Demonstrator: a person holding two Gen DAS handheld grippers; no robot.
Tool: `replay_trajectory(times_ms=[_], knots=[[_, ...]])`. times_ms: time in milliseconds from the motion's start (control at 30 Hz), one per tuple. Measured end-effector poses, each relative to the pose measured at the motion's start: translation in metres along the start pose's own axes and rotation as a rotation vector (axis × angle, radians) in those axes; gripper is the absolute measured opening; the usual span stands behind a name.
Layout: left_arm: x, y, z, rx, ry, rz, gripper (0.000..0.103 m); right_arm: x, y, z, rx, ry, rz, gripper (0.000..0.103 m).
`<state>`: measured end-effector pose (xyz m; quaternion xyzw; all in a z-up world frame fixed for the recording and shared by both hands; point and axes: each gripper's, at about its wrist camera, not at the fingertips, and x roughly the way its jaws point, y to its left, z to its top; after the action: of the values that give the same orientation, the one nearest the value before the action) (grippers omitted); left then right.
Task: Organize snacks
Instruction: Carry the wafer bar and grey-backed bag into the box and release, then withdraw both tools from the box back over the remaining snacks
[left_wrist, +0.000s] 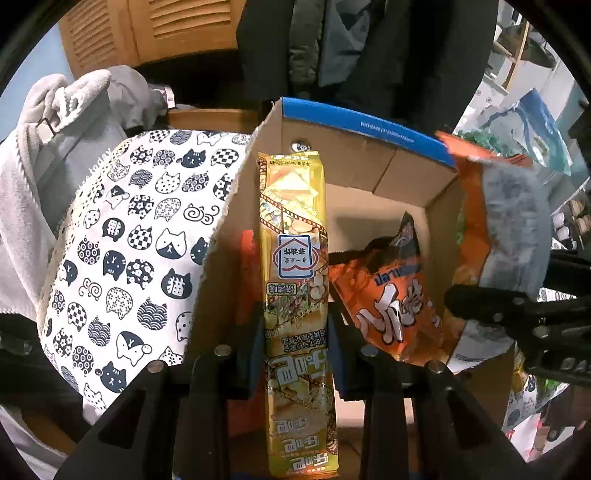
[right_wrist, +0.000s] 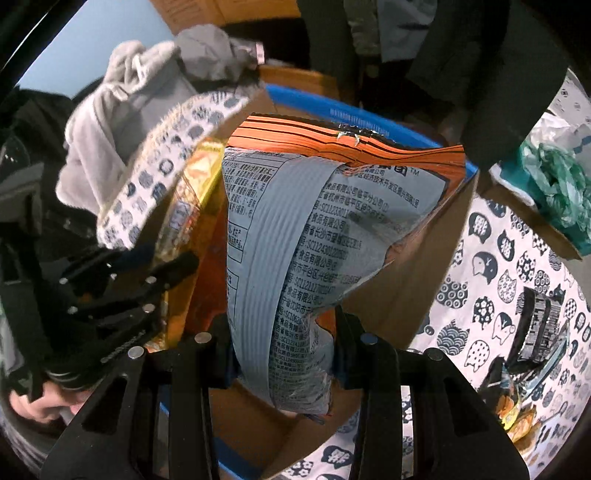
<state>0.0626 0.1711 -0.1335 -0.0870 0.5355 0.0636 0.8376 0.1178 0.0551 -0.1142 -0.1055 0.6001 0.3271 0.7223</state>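
Note:
My left gripper (left_wrist: 294, 345) is shut on a long yellow snack pack (left_wrist: 293, 236), held lengthwise over the open cardboard box (left_wrist: 354, 162) with the blue rim. An orange snack bag (left_wrist: 391, 291) lies inside the box, right of the yellow pack. My right gripper (right_wrist: 283, 343) is shut on an orange and grey snack bag (right_wrist: 295, 229), seen from its printed back, hanging over the same box (right_wrist: 417, 266). In the left wrist view that bag (left_wrist: 506, 229) and the right gripper (left_wrist: 458, 299) stand at the right. The right wrist view has the left gripper (right_wrist: 177, 266) and yellow pack (right_wrist: 192, 192) on its left.
A cat-patterned cloth (left_wrist: 122, 258) covers the table around the box. Grey clothing (left_wrist: 55, 122) is piled at the back left. A dark snack bag (right_wrist: 539, 328) and a yellow one (right_wrist: 517, 417) lie on the cloth at the right, near a green plastic bag (right_wrist: 557, 188).

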Motion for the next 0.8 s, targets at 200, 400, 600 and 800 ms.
replay_trajectory(times_ms=[200,400,600,800], knots=[[0.001,-0.008,-0.001,0.035,0.005,0.003,0.031,0.020,-0.008,-0.002,0.008,0.043,-0.010,0.037],[-0.002,-0.007,-0.002,0.044,-0.008,0.028,0.031,0.026,-0.009,-0.002,-0.006,0.073,0.003,0.043],[-0.006,-0.003,0.000,0.017,-0.003,0.026,0.036,0.013,-0.015,-0.004,0.007,0.033,-0.020,0.059],[-0.024,-0.018,0.002,0.044,-0.055,0.031,0.068,-0.023,-0.026,-0.009,0.036,-0.045,-0.011,0.069]])
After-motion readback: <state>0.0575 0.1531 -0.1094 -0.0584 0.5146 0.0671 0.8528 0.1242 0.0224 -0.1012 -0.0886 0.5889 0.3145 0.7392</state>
